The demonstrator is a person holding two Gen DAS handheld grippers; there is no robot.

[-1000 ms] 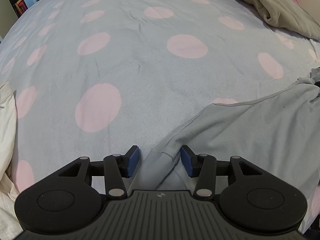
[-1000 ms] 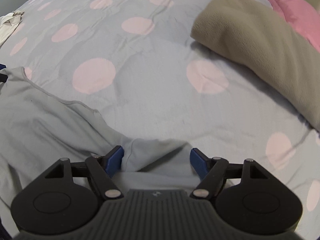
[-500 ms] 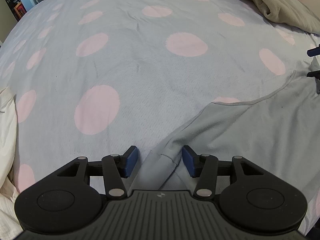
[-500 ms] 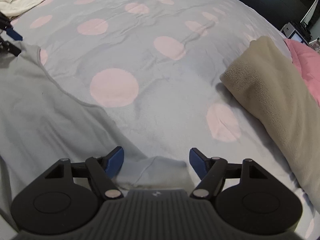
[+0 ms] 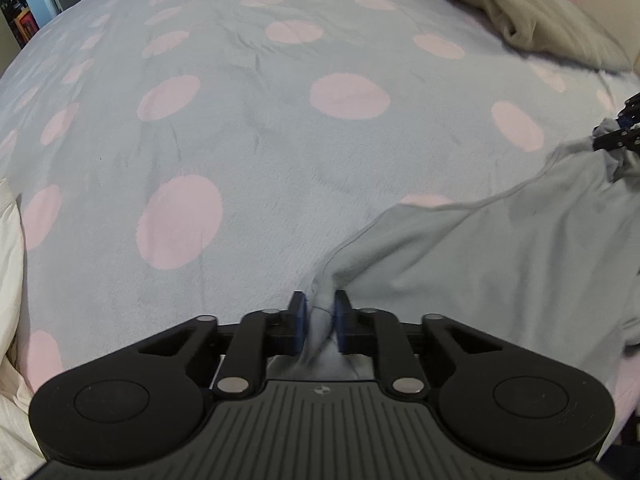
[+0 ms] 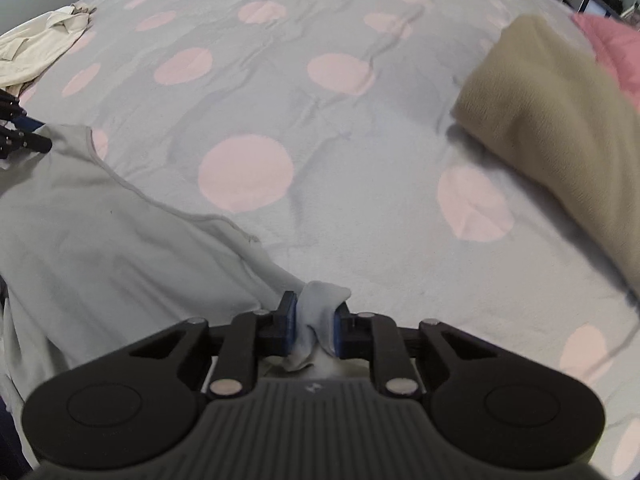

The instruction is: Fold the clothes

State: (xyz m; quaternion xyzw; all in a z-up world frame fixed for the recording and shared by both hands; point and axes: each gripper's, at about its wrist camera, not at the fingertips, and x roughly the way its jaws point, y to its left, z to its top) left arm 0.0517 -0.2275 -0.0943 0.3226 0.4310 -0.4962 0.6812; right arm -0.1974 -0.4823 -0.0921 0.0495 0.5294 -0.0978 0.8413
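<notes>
A light grey shirt [image 5: 500, 264] lies on the bed, stretched between both grippers; it also shows in the right wrist view [image 6: 100, 232]. My left gripper [image 5: 320, 316] is shut on one bunched corner of the shirt. My right gripper [image 6: 314, 320] is shut on the other bunched corner. The right gripper shows at the far right edge of the left wrist view [image 5: 624, 132], and the left gripper at the far left edge of the right wrist view [image 6: 20, 136]. The shirt's lower part is hidden behind the gripper bodies.
The bed cover [image 5: 280, 152] is grey with pink dots. A folded tan fleece [image 6: 560, 120] lies on the right over a pink pillow [image 6: 612, 44]; it also shows in the left wrist view [image 5: 520, 20]. A cream garment [image 6: 36, 44] lies at the far left.
Both grippers have closed from open onto the shirt's corners. The shirt edge now runs taut between them.
</notes>
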